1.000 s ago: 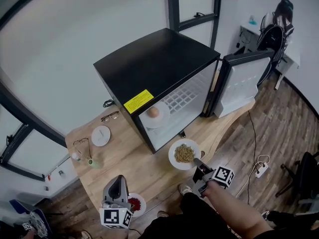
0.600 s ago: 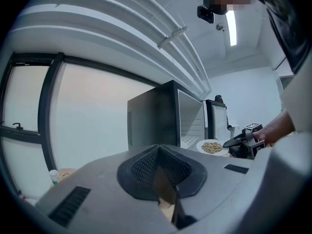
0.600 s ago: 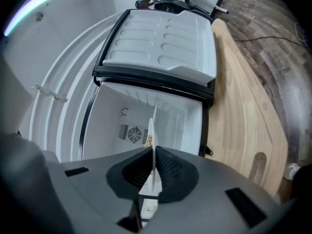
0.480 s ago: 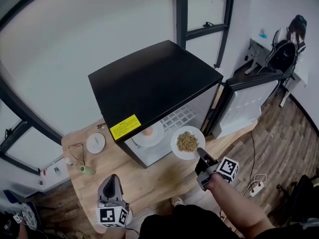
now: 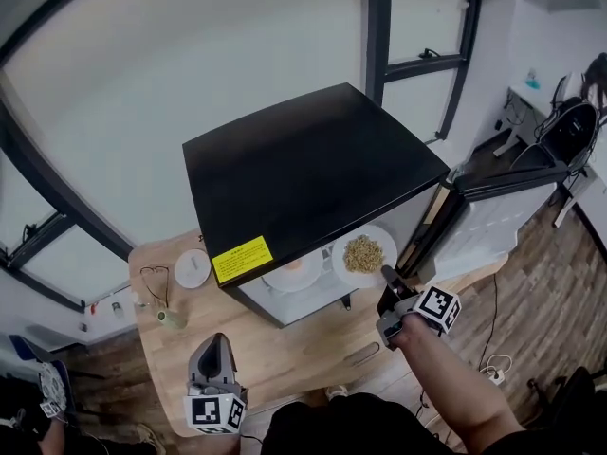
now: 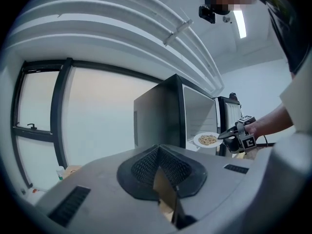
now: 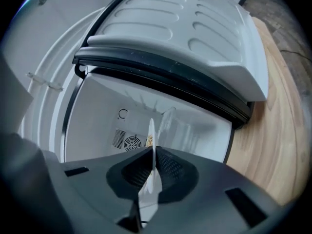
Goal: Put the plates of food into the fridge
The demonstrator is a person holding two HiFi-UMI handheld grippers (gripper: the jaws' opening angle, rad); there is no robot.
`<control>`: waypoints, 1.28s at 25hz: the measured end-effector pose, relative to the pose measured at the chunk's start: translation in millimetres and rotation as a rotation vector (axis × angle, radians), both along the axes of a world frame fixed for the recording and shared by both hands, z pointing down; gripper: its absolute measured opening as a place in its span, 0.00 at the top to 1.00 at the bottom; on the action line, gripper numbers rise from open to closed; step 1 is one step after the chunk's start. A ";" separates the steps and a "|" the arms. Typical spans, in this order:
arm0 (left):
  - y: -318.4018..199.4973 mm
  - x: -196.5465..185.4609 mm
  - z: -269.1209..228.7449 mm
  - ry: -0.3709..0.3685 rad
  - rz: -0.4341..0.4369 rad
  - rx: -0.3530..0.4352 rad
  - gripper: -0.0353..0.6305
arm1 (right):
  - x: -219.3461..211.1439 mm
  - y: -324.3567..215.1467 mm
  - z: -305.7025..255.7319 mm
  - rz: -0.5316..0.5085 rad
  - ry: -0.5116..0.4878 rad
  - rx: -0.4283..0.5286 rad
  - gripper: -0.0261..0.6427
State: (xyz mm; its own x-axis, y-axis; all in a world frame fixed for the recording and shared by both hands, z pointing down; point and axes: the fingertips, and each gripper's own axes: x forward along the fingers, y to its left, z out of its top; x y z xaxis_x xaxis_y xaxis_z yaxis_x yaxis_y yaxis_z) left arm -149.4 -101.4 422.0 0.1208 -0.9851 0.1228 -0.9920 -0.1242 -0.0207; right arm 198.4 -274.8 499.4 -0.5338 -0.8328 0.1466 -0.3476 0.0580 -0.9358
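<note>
A white plate of beige grain food (image 5: 363, 254) hangs at the open front of the black mini fridge (image 5: 313, 173). My right gripper (image 5: 388, 280) is shut on its near rim. In the right gripper view the plate (image 7: 151, 130) shows edge-on between the jaws of the right gripper (image 7: 153, 152), facing the white fridge interior (image 7: 112, 111). A second plate (image 5: 294, 274) with a round bun sits on a shelf inside. My left gripper (image 5: 217, 363) stands low over the wooden table (image 5: 303, 349), shut and empty. From the left gripper (image 6: 158, 152) I see the held plate (image 6: 208, 139).
The fridge door (image 5: 498, 211) stands open to the right. A small white dish (image 5: 193, 268), eyeglasses (image 5: 156, 278) and a green bottle (image 5: 170, 318) lie on the table's left. Beyond is wood floor with a power strip (image 5: 493, 375).
My right gripper has lifted the plate of grains off the table and carried it up to the fridge opening. The left gripper has stayed in place.
</note>
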 end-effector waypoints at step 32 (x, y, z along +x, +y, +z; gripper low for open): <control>-0.4 -46.0 -10.3 -0.013 -0.088 0.004 0.94 | -18.4 -59.6 -8.2 -0.005 0.852 0.203 0.56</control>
State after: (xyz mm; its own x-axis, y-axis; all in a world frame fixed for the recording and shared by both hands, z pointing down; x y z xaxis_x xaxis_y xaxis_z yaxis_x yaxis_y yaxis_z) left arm -195.4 -101.8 411.7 0.0322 -0.9923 0.1199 -0.9987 -0.0365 -0.0342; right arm 180.1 -334.4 491.2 -0.3134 -0.8843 0.3460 -0.9233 0.1986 -0.3287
